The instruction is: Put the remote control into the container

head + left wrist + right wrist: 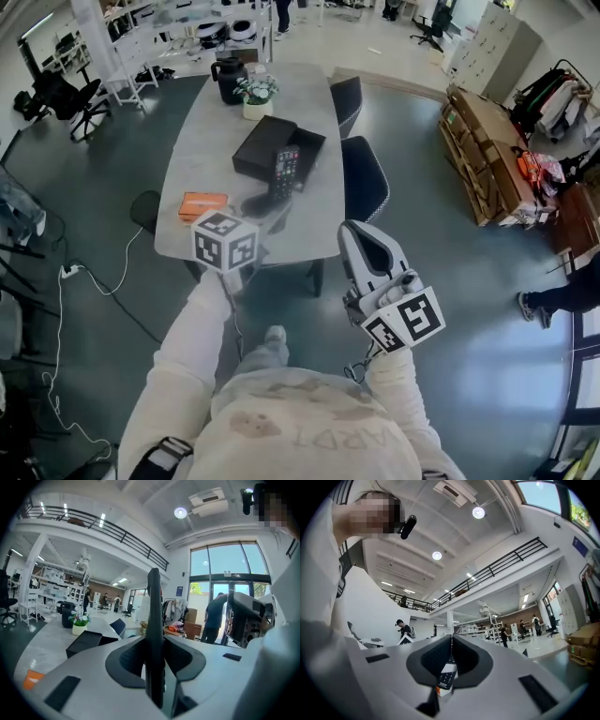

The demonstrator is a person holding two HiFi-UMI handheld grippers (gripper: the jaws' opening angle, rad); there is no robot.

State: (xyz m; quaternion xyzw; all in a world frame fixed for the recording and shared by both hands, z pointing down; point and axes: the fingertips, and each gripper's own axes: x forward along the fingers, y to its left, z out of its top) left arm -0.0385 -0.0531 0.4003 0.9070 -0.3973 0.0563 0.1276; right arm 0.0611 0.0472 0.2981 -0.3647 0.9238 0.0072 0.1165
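The remote control is clamped in the left gripper. Its lower end sits between the jaws, which are closed narrow against its two faces. In the left gripper view it shows edge-on, standing straight up from the jaws. In the head view its keypad faces the camera and it sits over the near right part of the container. From these angles I cannot tell whether it touches the container.

The container is a black box in the middle of the table, with a second black piece, possibly its lid, lying against its right side.

An orange box lies flat by the table's near left corner, apart from the container. Towards the far end stand a potted plant and, behind it, a black jug. Two dark chairs are pushed up to the table's right edge.

The right gripper is held off the table's near right corner, over the floor. Its jaws are together at the tips and grip nothing. Through the slot below the tips a small strip with keys shows, likely the remote seen farther off.
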